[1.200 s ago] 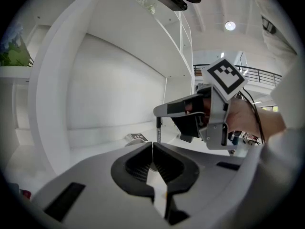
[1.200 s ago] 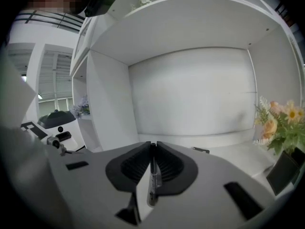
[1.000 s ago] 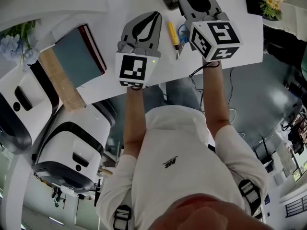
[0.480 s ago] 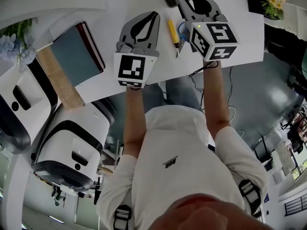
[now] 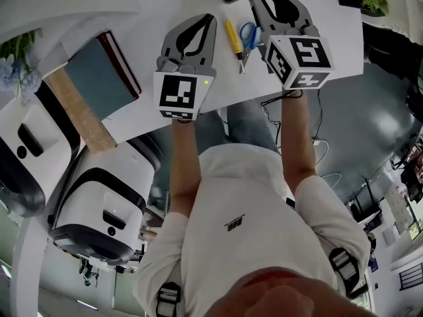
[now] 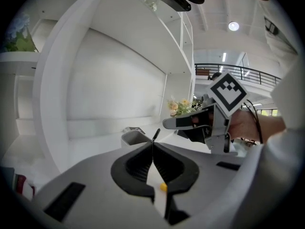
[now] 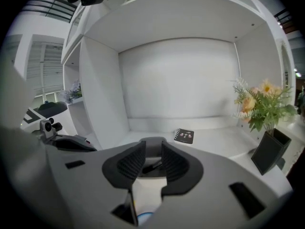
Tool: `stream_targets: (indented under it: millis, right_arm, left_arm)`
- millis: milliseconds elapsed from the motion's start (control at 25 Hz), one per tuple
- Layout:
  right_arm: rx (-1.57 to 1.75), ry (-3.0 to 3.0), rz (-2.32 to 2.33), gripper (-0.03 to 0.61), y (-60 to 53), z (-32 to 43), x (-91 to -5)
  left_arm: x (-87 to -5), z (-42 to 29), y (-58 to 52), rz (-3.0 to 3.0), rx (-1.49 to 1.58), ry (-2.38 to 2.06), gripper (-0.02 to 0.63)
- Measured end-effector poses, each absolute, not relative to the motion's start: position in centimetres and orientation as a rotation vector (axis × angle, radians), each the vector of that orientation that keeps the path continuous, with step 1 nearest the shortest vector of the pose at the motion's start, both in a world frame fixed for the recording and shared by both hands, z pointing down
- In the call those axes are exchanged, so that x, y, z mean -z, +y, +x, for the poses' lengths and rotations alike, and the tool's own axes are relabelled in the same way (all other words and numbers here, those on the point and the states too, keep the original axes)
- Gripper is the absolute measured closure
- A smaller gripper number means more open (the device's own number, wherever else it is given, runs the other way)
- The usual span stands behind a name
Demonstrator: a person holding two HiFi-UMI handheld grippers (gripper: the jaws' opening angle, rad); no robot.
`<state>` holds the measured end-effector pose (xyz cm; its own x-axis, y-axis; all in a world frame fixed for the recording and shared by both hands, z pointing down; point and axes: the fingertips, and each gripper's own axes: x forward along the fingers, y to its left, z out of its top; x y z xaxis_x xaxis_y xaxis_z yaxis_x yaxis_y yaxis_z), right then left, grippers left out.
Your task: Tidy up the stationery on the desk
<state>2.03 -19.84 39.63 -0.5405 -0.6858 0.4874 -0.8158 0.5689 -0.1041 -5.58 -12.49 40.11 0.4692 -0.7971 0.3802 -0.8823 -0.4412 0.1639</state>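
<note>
Your grey left gripper (image 6: 153, 144) has its jaws pressed together, empty, while your right gripper (image 7: 152, 152) has just been opening, a short black stick (image 7: 152, 166) lying loose between its jaws.

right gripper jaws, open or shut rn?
Open. In the right gripper view the right gripper jaws stand apart, having just been opening; a small dark item shows in the gap, pressed by neither jaw.

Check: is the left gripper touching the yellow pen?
Apart. The head view shows a strip of bare desk between the left gripper and the yellow pen; its jaws are shut, empty.
</note>
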Motion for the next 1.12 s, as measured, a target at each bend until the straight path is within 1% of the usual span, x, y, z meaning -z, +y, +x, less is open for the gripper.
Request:
stream_targets:
  millis: [200,800,1120]
  right_arm:
    - [-0.465,-2.402,1.183,0.495,-17.7,1.9,-40.6]
    - [-0.574,-2.310,0.996,0.499,-12.8,0.4,-47.9]
    - [-0.607,-2.212,0.865,0.479,-11.1,-0.7,-51.6]
  left_arm:
    - [-40.9,-4.9,-11.8,2.388,-0.362,-1.393,0.614]
    - [-45.3,-4.3,-10.1,2.336,-0.406,-1.354,0.614]
    - [-46.3,-4.4,-9.7,2.312,-0.415,-1.360,0.614]
